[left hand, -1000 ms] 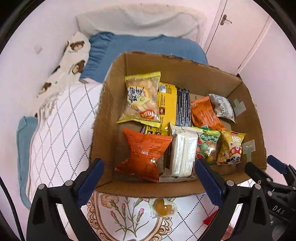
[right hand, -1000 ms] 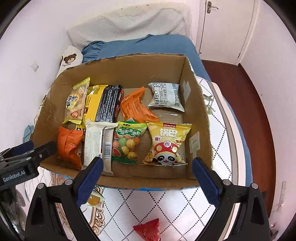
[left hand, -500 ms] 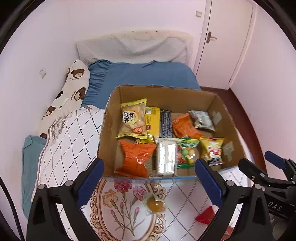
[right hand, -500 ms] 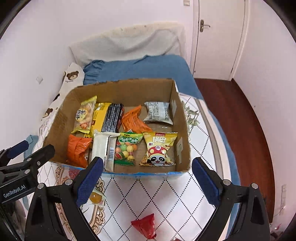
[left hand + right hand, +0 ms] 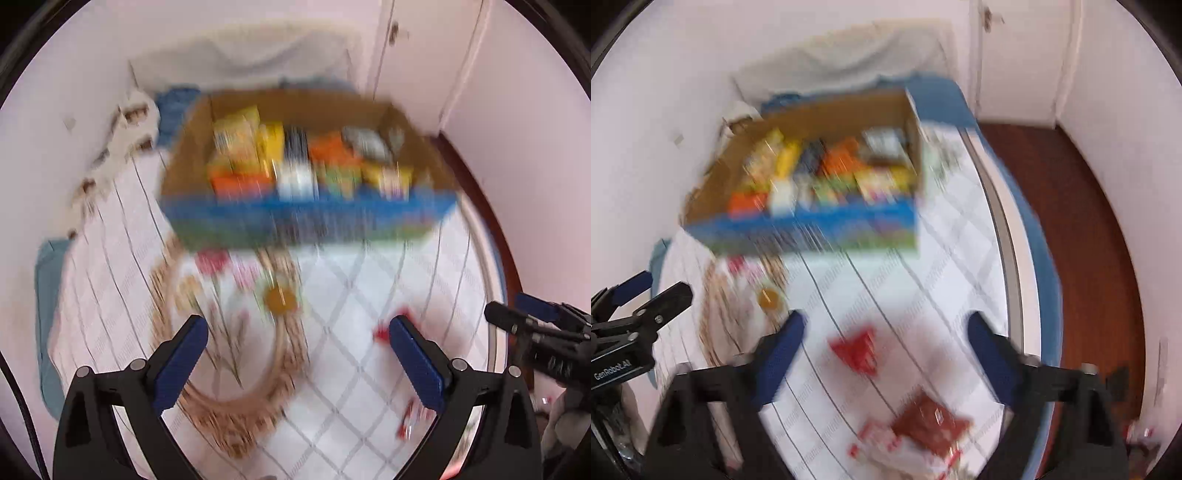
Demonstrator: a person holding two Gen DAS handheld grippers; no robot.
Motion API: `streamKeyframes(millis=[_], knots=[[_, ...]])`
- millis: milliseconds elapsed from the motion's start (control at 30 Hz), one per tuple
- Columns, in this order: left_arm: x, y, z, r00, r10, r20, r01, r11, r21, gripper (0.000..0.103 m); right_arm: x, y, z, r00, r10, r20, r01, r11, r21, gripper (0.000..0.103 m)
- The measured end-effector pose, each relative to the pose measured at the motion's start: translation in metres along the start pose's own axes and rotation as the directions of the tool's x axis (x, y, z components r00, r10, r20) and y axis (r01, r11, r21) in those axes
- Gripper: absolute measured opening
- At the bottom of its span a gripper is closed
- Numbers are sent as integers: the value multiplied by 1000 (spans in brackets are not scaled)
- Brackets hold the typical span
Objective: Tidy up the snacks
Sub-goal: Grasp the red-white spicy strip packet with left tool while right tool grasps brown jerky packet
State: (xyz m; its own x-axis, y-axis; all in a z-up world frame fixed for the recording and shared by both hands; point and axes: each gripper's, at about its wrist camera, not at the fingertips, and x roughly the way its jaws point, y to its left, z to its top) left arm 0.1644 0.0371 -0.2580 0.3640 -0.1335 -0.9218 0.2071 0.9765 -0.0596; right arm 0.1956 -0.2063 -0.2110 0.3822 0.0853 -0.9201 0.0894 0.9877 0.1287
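Snacks (image 5: 820, 173) blurred, colourful, packed in cardboard box (image 5: 827, 110); both claws (image 5: 297, 349) (image 5: 886, 347) spread, empty.

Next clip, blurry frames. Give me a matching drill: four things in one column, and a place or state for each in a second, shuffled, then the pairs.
Things
1. cardboard box
2. red packet
3. round yellow sweet
4. left gripper

Places or states
A. on the quilt's flower pattern, in front of the box
B. open, holding nothing
C. full of snack bags, at the far end of the quilt
D. loose on the quilt between the right gripper's fingers in its view

Pairs: 1-C, 2-D, 3-A, 4-B
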Motion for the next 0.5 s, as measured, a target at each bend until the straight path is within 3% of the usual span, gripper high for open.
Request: streamKeyframes(millis=[100, 200, 333, 433, 500], knots=[[24, -11, -25, 997, 2, -83, 0, 1000, 21, 100, 22, -30, -37, 994, 47, -96, -41, 997, 61, 66], [55, -26, -55, 978, 3, -210, 8, 999, 52, 100, 40, -52, -71, 987, 28, -161, -18, 998, 64, 66], [78, -44, -81, 947, -38, -320, 61, 996, 62, 100, 62, -74, -105, 968, -29, -249, 55, 994, 96, 66], [90, -51, -96, 924, -50, -378, 77, 995, 58, 100, 81, -97, -138, 954, 20, -300, 51, 972, 228, 66], [96, -54, -106, 901, -71, -428, 101, 994, 49, 100, 98, -110, -163, 941, 125, -314, -4, 933, 360, 62]])
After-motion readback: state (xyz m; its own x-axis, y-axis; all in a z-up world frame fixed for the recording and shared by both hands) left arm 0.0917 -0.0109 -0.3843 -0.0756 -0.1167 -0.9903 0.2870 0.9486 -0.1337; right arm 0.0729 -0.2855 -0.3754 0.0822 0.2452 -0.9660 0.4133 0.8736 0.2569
